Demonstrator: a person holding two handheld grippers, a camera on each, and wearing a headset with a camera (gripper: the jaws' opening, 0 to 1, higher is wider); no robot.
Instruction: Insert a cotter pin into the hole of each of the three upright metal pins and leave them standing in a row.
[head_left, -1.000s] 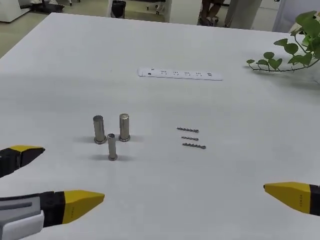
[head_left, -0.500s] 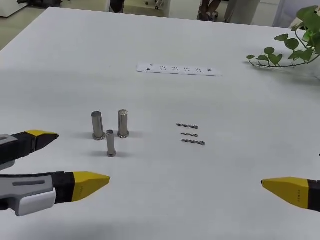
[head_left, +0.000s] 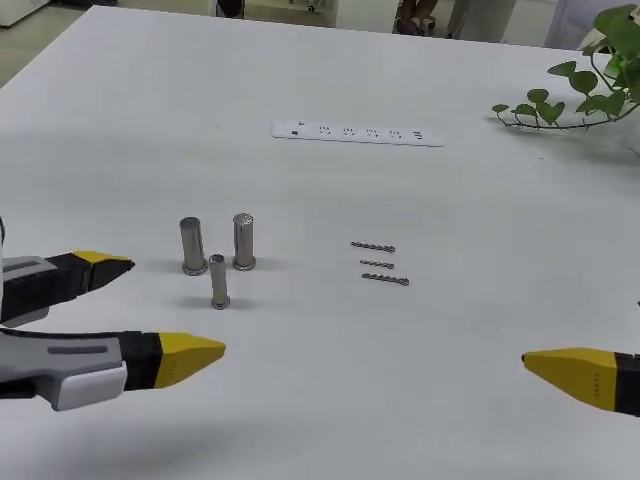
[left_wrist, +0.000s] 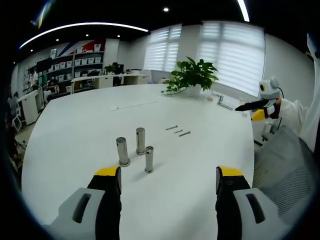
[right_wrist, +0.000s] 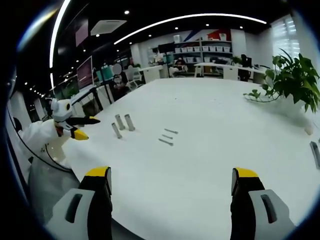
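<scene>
Three upright metal pins (head_left: 219, 281) stand close together on the white table (head_left: 320, 400), two behind and one in front. Three cotter pins (head_left: 377, 264) lie flat in a short stack to their right. My left gripper (head_left: 165, 305) is open just left of and nearer than the metal pins, which show ahead between its jaws as metal pins (left_wrist: 140, 140), with the cotter pins (left_wrist: 178, 131) beyond. My right gripper (right_wrist: 171, 173) is open and holds nothing; one yellow finger (head_left: 570, 373) shows at the lower right, well away from the cotter pins (right_wrist: 167, 136).
A white power strip (head_left: 357, 133) lies across the table behind the parts. A leafy plant (head_left: 590, 90) trails over the far right corner. Chairs and people's legs stand beyond the far edge.
My left gripper has moved right and forward, closer to the metal pins, still open. The right gripper has barely shifted. The parts have not moved.
</scene>
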